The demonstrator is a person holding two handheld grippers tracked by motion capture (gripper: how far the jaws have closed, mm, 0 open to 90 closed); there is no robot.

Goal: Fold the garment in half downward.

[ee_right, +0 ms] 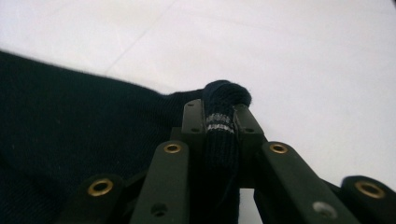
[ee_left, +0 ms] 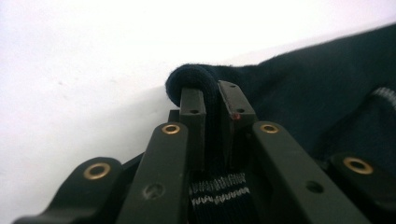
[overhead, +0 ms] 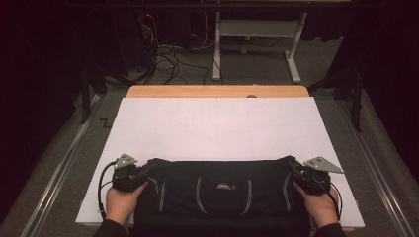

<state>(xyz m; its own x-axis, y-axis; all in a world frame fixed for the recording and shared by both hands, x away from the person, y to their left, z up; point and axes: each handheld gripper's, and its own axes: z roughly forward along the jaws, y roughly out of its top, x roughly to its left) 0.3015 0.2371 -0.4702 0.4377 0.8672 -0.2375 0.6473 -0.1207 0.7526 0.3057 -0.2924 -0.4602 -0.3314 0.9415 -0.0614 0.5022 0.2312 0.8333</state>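
White surface (overhead: 217, 128), dark garment (overhead: 222, 190) along its near edge.
Long axis runs left-right; left gripper (overhead: 143, 170) and right gripper (overhead: 295, 170) each clench one end.

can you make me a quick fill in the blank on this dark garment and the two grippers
1. The dark garment lies on a ____ sheet.
2. The left gripper is shut on the garment's ____ corner in the high view.
3. The right gripper pinches a ribbed fold with a pale ____ across it.
4. The garment lies along the sheet's ____ edge.

Missing words: white; left; stripe; near
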